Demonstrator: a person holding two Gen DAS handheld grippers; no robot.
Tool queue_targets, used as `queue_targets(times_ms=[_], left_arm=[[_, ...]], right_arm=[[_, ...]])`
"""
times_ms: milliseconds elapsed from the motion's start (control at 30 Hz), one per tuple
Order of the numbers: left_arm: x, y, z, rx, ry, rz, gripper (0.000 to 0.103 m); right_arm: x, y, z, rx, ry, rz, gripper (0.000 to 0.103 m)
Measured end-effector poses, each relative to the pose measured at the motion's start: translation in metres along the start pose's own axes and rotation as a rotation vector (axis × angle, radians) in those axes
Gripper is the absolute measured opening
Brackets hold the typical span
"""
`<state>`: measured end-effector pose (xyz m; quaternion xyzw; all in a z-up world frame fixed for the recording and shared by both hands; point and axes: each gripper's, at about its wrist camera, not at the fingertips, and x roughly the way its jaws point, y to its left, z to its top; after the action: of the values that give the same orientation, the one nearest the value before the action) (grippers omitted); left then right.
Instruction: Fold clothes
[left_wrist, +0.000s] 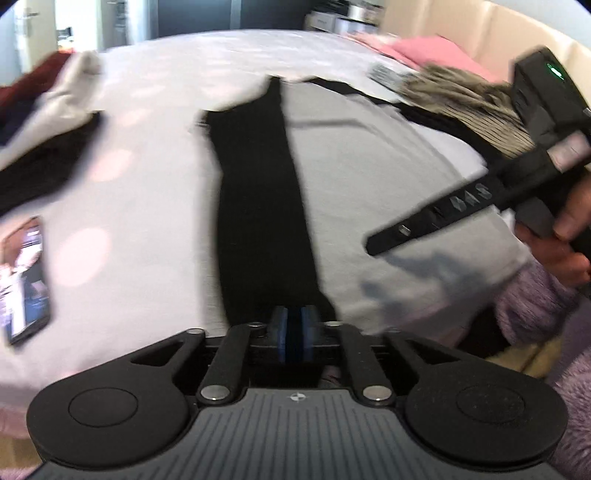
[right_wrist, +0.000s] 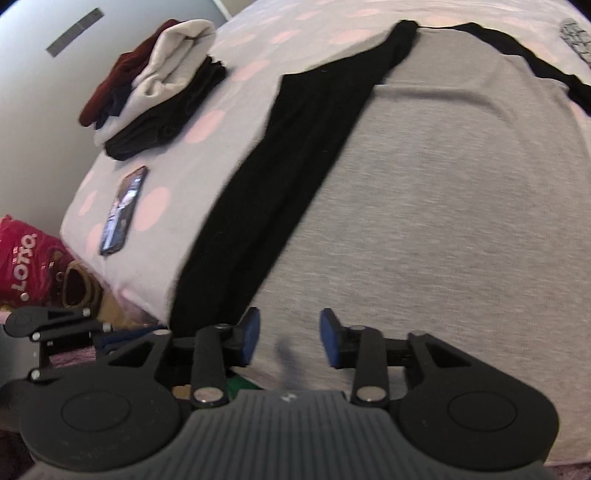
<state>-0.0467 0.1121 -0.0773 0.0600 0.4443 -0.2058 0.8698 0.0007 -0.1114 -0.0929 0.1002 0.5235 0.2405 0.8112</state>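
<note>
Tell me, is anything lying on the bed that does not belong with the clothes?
Yes. A phone with its screen lit lies on the dotted bedsheet, left of the grey and black shirt and below the pile of folded clothes. It is no garment and sits close to the bed's edge.

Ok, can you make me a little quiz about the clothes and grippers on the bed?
1. True or false: the right gripper is open above the grey shirt.
2. What lies on the bed between the folded pile and the near edge? A) phone B) book C) cup
3. Fill in: the left gripper is shut at the hem of the ____ side panel.

Key: 1 true; 2 A, the phone; 3 black.
</note>
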Motion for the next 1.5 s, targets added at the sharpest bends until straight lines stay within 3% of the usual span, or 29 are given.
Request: queue_targets(times_ms=[100,200,267,333,367,433,533,633,700,800,1000,1100,1167,1233,1300,1333,1367,1500], left_arm=[[0.005,0.006,-0.002,-0.030,0.025,0.045,0.021],[0.014,0.005,-0.004,0.006,0.058,0.034,0.021],[0.020,0.005,-0.006,0.024,0.077,0.032,0.014],[0.023,0.005,-0.006,0.030,0.093,0.016,0.000],[0.022,0.005,-0.007,0.033,0.091,0.000,0.000],[0.019,0.004,-0.008,0.043,0.076,-0.040,0.000],[0.011,0.000,-0.010,0.061,0.036,-0.074,0.000],[0.006,0.002,-0.010,0.040,0.016,-0.034,0.000],[0.002,0.007,-0.009,0.001,0.010,-0.011,0.003],[0.007,0.011,-0.005,-0.037,0.029,-0.002,0.020],[0.017,0.000,-0.002,-0.006,0.062,-0.101,0.038],[0.028,-0.006,0.001,-0.036,0.072,-0.141,0.039],[0.038,-0.008,0.002,-0.072,0.093,-0.173,0.035],[0.048,-0.010,0.002,-0.088,0.119,-0.196,0.016],[0.056,-0.011,0.003,-0.104,0.142,-0.189,0.003],[0.055,-0.008,0.003,-0.121,0.144,-0.194,0.003],[0.051,-0.005,0.003,-0.140,0.136,-0.200,0.003],[0.022,0.011,0.003,-0.204,0.079,-0.172,0.002]], right_arm=[[0.009,0.014,-0.002,-0.045,0.020,0.040,0.037],[0.021,0.026,-0.004,-0.067,0.049,0.088,0.034],[0.030,0.029,-0.005,-0.062,0.077,0.103,0.034],[0.035,0.028,-0.006,-0.047,0.090,0.111,0.034],[0.036,0.027,-0.007,-0.038,0.091,0.115,0.033],[0.039,0.024,-0.008,-0.019,0.094,0.122,0.004],[0.033,0.019,-0.005,0.002,0.072,0.117,0.004],[0.018,0.007,-0.001,0.035,0.046,0.080,0.004],[0.011,0.000,-0.003,0.035,0.042,-0.009,0.004],[0.008,-0.014,-0.005,0.054,0.047,-0.094,0.005],[0.010,-0.023,-0.009,0.082,0.051,-0.068,0.013],[0.012,-0.026,-0.010,0.091,0.060,-0.056,0.015],[0.013,-0.027,-0.011,0.094,0.060,-0.041,0.021],[0.016,-0.027,-0.011,0.096,0.056,-0.026,0.025],[0.017,-0.025,-0.012,0.077,0.052,-0.029,0.021],[0.017,-0.024,-0.012,0.070,0.050,-0.028,0.010],[0.016,-0.023,-0.012,0.067,0.049,-0.019,0.007],[0.010,-0.010,-0.007,0.046,0.024,0.047,0.006]])
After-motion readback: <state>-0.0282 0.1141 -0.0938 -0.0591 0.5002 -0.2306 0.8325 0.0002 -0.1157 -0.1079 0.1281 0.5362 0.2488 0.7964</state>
